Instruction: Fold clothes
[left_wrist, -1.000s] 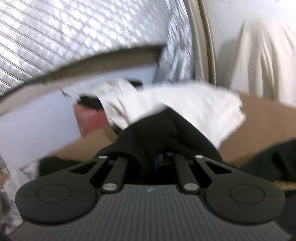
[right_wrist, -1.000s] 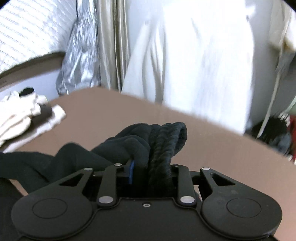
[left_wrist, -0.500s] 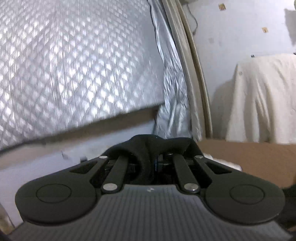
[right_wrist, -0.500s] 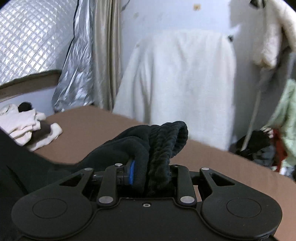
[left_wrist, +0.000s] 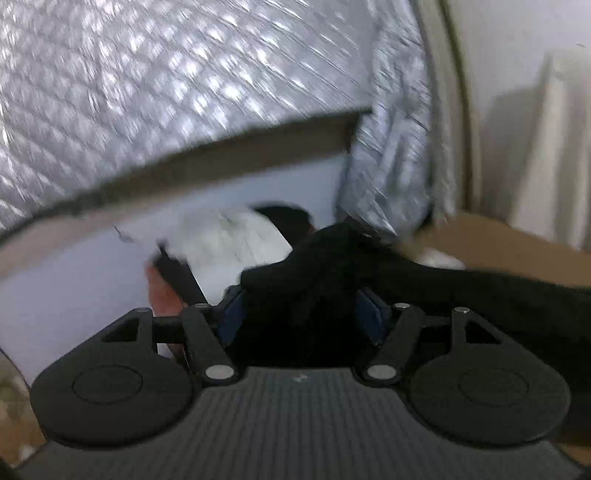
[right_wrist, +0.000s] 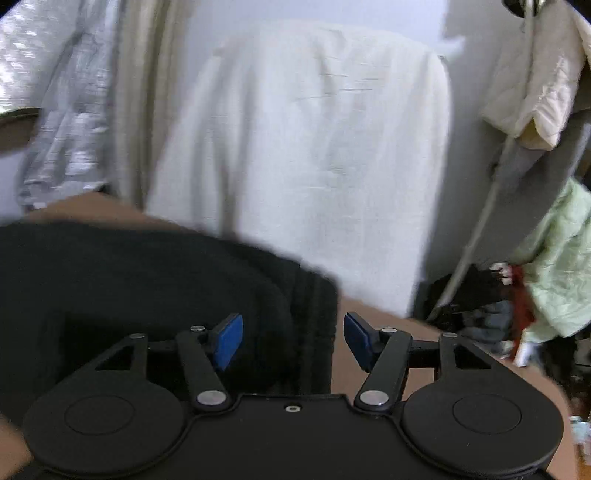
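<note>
Left gripper (left_wrist: 301, 314) points forward and somewhat downward, its jaws having just spread apart; the black garment (left_wrist: 314, 295) still lies bunched between the blue pads (left_wrist: 369, 312), which appear clear of it on both sides, though blur limits certainty. Right gripper (right_wrist: 293, 341) has a similar downward tilt, its jaws also just opened, with the garment's ribbed edge (right_wrist: 314, 325) between the pads, nearer the left one. The garment stretches toward 9 o'clock over the brown surface (right_wrist: 373, 317). White clothes (left_wrist: 236, 240) lie at 11 o'clock in the left view.
</note>
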